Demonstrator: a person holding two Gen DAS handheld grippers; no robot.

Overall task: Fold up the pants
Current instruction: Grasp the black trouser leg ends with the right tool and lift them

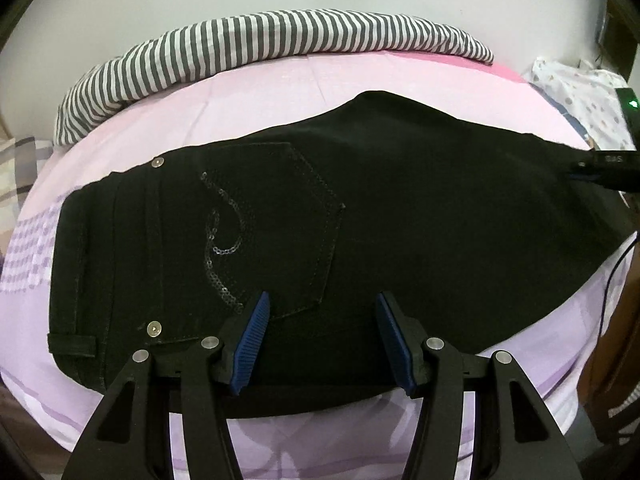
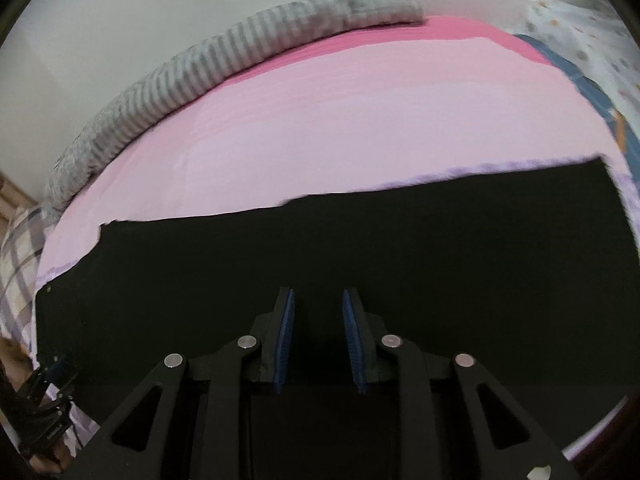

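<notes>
Spread across a pink and lilac bed sheet (image 1: pixel 280 92): black pants (image 1: pixel 400 200), laid flat, waistband end to the left, legs running off to the right. On the seat, 1 back pocket (image 1: pixel 280 224) facing up, stitched with a curl of sequins; 2 metal rivets (image 1: pixel 157 163) near the waistband, 1 belt loop at the lower left corner. Behind, along the wall, a grey-and-white striped roll of bedding (image 1: pixel 260 44); at the far left edge, a checked cloth; at the far right, a pale dotted fabric.

Over the near edge of the pants, just below the pocket: left gripper (image 1: pixel 324 340), blue pads spread well apart, nothing pinched between them.

Further right, over the leg part, plain black cloth filling the lower half of the right wrist view: right gripper (image 2: pixel 318 340), pads parted by a narrow gap, nothing visibly clamped. Whether either gripper touches the cloth: cannot tell.
</notes>
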